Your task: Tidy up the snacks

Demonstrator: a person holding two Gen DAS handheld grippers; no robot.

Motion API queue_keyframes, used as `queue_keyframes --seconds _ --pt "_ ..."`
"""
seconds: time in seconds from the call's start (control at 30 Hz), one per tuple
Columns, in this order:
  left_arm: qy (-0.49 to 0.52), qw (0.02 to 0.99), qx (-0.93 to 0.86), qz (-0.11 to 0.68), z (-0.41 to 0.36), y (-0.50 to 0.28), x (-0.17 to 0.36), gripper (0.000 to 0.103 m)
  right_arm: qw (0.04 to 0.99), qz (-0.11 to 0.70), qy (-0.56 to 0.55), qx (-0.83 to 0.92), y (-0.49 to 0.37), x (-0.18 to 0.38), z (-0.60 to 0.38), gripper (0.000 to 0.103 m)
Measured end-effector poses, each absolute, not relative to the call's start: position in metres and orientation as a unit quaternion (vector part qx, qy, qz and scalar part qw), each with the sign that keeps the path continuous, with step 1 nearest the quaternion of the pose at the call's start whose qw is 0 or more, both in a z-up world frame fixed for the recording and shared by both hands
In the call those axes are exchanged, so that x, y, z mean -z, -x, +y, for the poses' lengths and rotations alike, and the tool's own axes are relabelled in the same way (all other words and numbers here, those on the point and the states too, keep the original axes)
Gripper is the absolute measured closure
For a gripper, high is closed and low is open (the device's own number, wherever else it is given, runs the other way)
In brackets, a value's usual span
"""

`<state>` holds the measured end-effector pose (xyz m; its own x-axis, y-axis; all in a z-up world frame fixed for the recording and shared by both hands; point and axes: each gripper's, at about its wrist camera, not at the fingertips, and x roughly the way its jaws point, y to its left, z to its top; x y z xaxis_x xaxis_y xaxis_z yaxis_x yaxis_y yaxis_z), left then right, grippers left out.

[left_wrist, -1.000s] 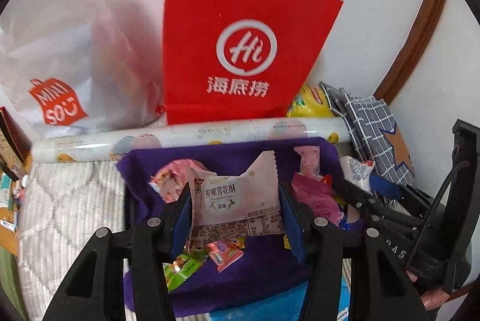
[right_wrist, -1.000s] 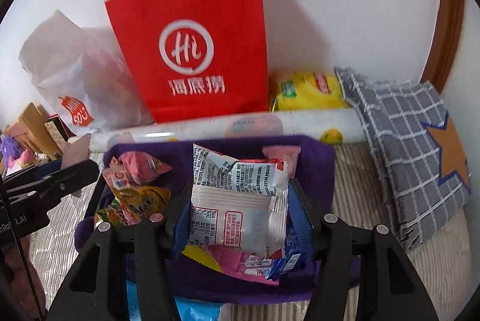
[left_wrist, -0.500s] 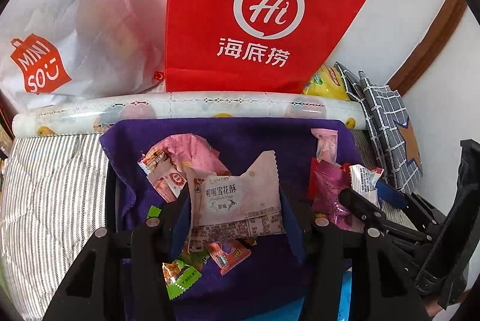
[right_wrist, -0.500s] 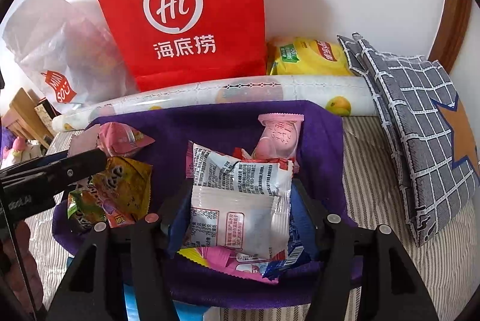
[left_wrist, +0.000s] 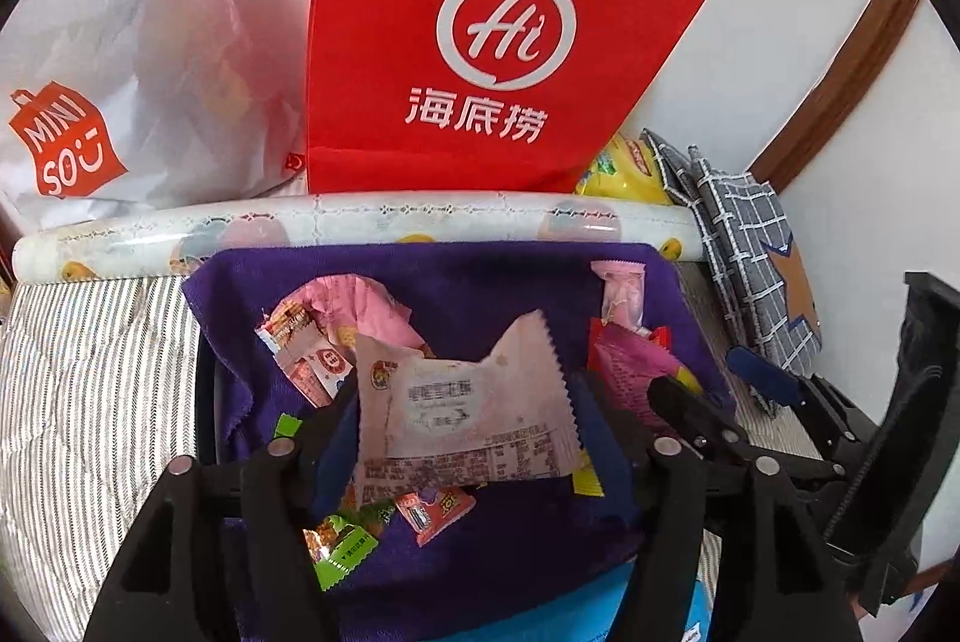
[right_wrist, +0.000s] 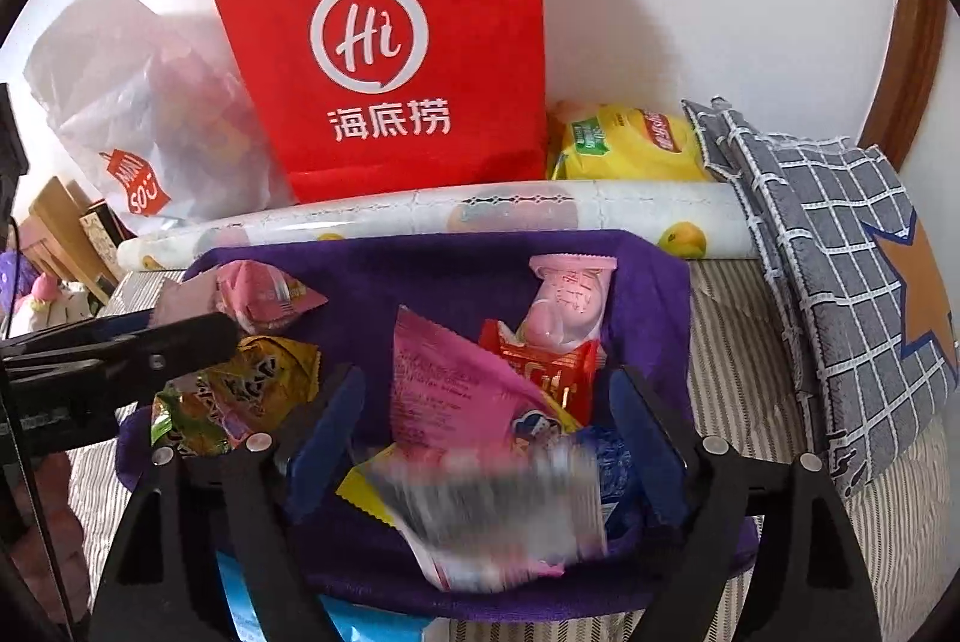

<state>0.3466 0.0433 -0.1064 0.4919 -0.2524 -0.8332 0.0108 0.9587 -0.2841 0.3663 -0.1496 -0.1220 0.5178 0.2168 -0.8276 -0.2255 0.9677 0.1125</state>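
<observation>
Purple cloth-lined bin (left_wrist: 456,282) takes both drops: left gripper (left_wrist: 462,426) fingers just opened, pale snack packet (left_wrist: 462,402) slipping free; right gripper (right_wrist: 486,438) wide, white packet (right_wrist: 492,516) falling blurred. Best lift clear straight upward.

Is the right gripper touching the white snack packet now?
Apart. In the right wrist view the right gripper has just been opening, and the white snack packet, motion-blurred, lies low between the blue pads with gaps on both sides.
</observation>
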Motion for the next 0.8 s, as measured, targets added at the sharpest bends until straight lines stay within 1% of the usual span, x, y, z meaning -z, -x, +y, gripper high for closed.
queue_keyframes --seconds 0.03,0.13,0.4,0.7,0.8 --pt "0.12 0.856 0.075 0.497 0.044 -0.346 0.104 0.032 0.87 0.475 0.003 -0.128 -0.366 0.122 -0.15 0.019" --pt "0.114 0.861 0.071 0.491 0.042 -0.343 0.097 0.025 0.873 0.471 0.001 -0.127 -0.366 0.118 -0.151 0.019" --pt "0.093 0.873 0.073 0.474 0.035 -0.322 0.075 0.024 0.888 0.443 -0.004 -0.123 -0.345 0.089 -0.157 0.019" --pt "0.08 0.885 0.066 0.453 0.023 -0.275 0.042 0.024 0.898 0.427 0.003 -0.103 -0.299 0.051 -0.168 0.02" --pt "0.074 0.89 0.059 0.446 0.019 -0.252 0.029 0.021 0.903 0.419 0.009 -0.097 -0.278 0.036 -0.172 0.02"
